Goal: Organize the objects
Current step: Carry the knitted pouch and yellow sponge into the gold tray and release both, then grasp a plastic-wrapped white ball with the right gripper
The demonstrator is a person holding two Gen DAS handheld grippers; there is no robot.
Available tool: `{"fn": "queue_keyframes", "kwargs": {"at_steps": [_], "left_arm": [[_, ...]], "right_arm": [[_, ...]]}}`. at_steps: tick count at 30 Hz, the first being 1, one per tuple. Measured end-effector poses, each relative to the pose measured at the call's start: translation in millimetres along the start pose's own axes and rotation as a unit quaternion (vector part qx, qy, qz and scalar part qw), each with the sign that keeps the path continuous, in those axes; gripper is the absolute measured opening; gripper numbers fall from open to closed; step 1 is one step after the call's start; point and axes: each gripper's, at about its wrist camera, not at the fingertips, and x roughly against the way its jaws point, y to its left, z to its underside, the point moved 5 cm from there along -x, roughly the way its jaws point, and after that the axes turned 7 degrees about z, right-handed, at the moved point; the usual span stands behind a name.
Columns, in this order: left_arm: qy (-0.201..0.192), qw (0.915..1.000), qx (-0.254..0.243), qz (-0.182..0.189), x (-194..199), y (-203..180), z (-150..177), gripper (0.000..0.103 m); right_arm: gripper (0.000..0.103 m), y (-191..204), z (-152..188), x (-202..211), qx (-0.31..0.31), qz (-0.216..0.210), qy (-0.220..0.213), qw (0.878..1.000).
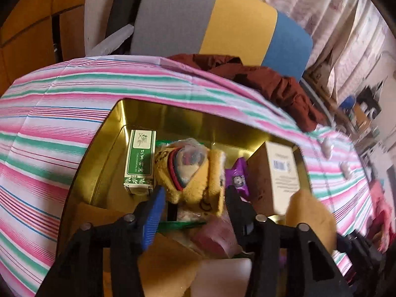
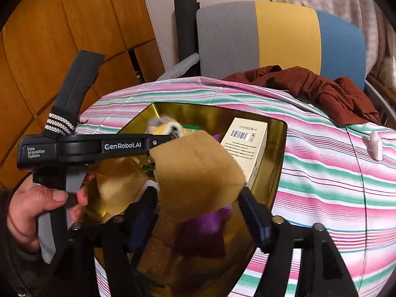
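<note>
A gold tin (image 1: 173,116) sits on the striped table and holds several items. My left gripper (image 1: 195,195) is open over it, and a yellow plush bundle (image 1: 193,173) lies between its fingertips without being squeezed. Beside the bundle stand a green and white box (image 1: 139,158), a purple packet (image 1: 238,178) and a cream barcode box (image 1: 279,173). My right gripper (image 2: 198,198) is open above the tin (image 2: 279,133), with a tan sponge-like piece (image 2: 198,168) loose between its jaws. A person's hand (image 2: 37,205) holds the left gripper's handle.
The pink, green and white striped tablecloth (image 2: 334,173) surrounds the tin. A maroon garment (image 2: 321,89) lies at the far edge. A chair back (image 2: 284,37) in grey, yellow and blue stands behind. A white clip (image 2: 376,143) sits at the right. Wooden panels (image 2: 61,37) are on the left.
</note>
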Motion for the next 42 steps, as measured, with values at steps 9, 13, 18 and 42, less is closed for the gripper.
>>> {"fn": "queue_keyframes", "kwargs": {"at_steps": [9, 13, 18, 42], "left_arm": [[-0.077, 0.9897, 0.116, 0.033, 42, 16, -4, 0.055], [-0.11, 0.9877, 0.109, 0.022, 59, 10, 3, 0.055], [-0.124, 0.9858, 0.11, 0.024, 69, 4, 12, 0.055], [-0.061, 0.9953, -0.002, 0.076, 40, -112, 47, 0.055]], "right_arm": [[0.077, -14, 11, 12, -0.031, -0.014, 0.002, 0.999], [0.031, -7, 15, 10, 0.0, -0.019, 0.01, 1.0], [0.03, 13, 20, -9, 0.02, -0.05, 0.036, 0.998], [0.081, -139, 32, 48, -0.086, 0.103, -0.038, 0.99]]}}
